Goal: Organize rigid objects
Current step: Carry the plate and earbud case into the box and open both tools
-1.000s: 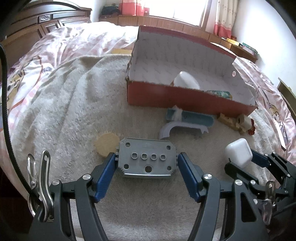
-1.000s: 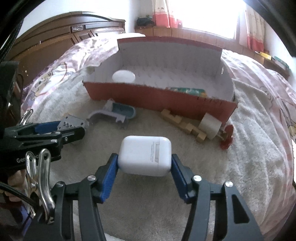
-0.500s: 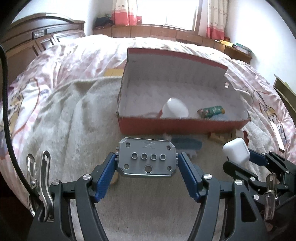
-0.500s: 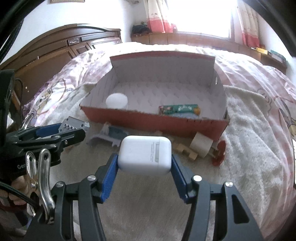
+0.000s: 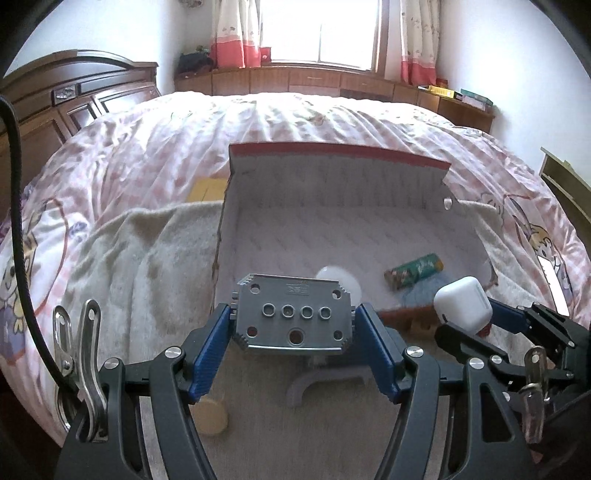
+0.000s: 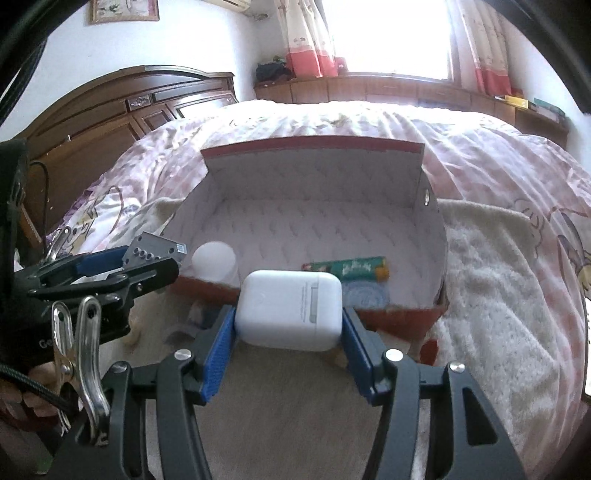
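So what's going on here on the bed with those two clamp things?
A person is tidying small items into a red cardboard box. The left gripper clamps a grey plate with holes; the right gripper clamps a white earbud case. Both are held up near the box's front edge. A green tube already lies inside.

my left wrist cam: looks down-forward, close | my right wrist cam: same, alongside | shared: red box [image 5: 402,157] [image 6: 314,146], bed [image 5: 147,147] [image 6: 480,155]

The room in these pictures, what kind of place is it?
Most likely a home bedroom: a bed with a pink quilt, a dark wooden headboard, and a curtained window.
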A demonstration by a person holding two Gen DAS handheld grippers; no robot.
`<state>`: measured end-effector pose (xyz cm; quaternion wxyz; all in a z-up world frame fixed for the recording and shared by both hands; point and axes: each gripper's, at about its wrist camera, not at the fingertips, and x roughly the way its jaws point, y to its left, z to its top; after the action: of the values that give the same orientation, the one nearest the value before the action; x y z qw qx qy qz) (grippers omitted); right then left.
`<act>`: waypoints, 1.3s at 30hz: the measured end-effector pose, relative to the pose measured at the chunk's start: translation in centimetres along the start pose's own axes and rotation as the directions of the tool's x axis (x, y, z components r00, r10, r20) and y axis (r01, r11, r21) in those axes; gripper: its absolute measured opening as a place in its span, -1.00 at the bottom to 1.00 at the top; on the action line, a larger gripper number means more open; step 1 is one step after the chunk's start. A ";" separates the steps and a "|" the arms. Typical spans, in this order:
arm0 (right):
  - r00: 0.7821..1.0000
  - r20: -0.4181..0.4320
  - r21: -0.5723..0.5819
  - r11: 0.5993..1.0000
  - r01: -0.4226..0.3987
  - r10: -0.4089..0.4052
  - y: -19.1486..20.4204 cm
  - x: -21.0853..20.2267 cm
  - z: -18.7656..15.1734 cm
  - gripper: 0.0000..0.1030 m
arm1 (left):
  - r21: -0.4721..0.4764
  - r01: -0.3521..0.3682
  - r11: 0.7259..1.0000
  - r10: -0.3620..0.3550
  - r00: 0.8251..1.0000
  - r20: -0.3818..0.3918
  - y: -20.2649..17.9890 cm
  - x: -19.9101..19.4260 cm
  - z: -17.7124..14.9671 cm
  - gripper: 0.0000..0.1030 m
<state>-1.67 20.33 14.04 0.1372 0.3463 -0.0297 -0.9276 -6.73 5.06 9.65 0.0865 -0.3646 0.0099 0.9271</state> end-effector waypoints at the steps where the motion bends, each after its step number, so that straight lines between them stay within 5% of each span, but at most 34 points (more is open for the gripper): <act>1: 1.000 0.001 0.002 1.000 0.000 0.000 -0.1 0.1 0.3 0.15 | 0.003 0.001 1.000 -0.001 1.000 0.004 -0.1 0.1 0.4 0.34; 16: 1.000 -0.009 0.028 0.999 0.019 -0.019 -2.7 3.5 3.8 0.15 | 0.017 0.017 1.000 -0.017 1.000 0.006 -0.6 3.9 3.9 0.34; 39: 0.997 -0.005 0.022 0.997 0.077 -0.077 -3.8 6.5 4.6 0.15 | 0.017 0.030 0.999 -0.029 0.999 -0.032 -0.7 8.0 4.5 0.34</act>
<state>-10.21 21.97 12.89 0.0975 0.3507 -0.0262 -0.9310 -15.39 7.34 7.55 0.1032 -0.3786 0.0140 0.9197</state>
